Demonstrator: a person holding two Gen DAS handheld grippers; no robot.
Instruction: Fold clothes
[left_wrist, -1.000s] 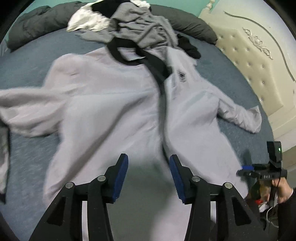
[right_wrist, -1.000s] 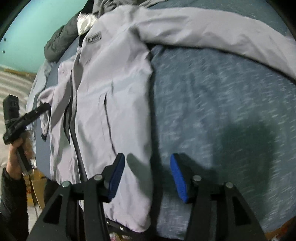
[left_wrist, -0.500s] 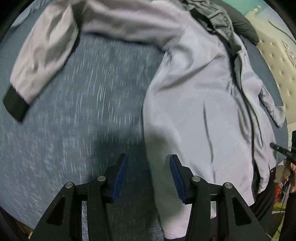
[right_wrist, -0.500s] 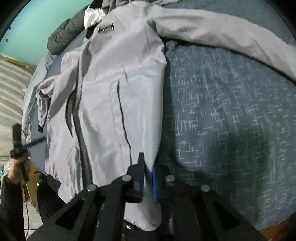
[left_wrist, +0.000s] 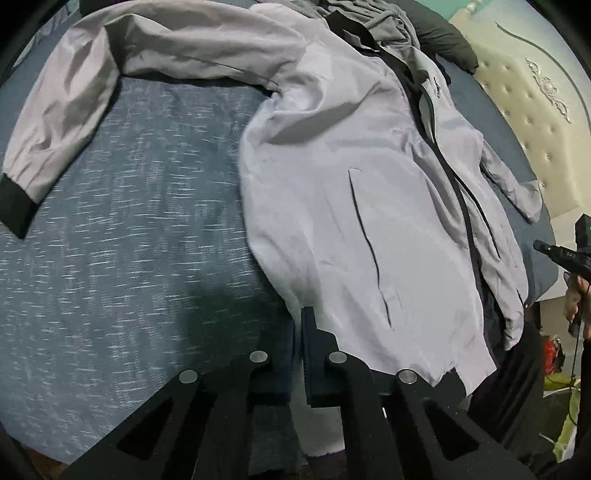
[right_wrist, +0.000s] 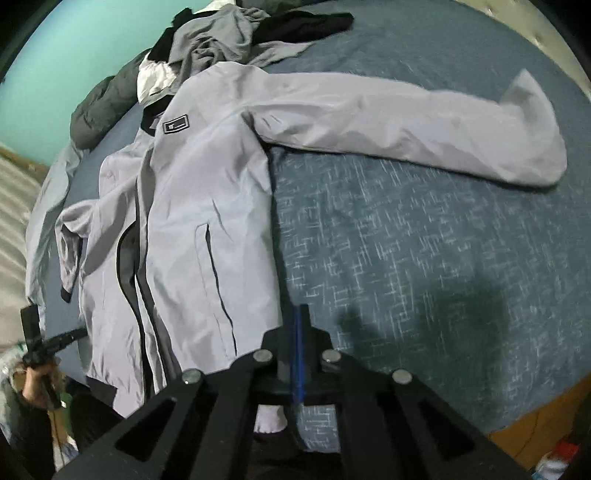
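We are clamping both hand-held grippers, left (left_wrist: 300, 332) and right (right_wrist: 297, 332), on the grey jacket's (left_wrist: 351, 192) hem corners, on the bed (right_wrist: 424, 258).

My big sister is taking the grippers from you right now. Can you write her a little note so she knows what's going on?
Left gripper: shut on the jacket at its bottom hem corner.
Right gripper: shut at the opposite bottom hem corner, apparently pinching the jacket's edge.
The jacket lies face up and spread out on the blue bed cover, both sleeves out to the sides. More clothes sit in a pile past its collar.
Done: jacket laid out, both hem corners gripped.
Left: no fold made yet; sleeves and body probably come next, then the pile.
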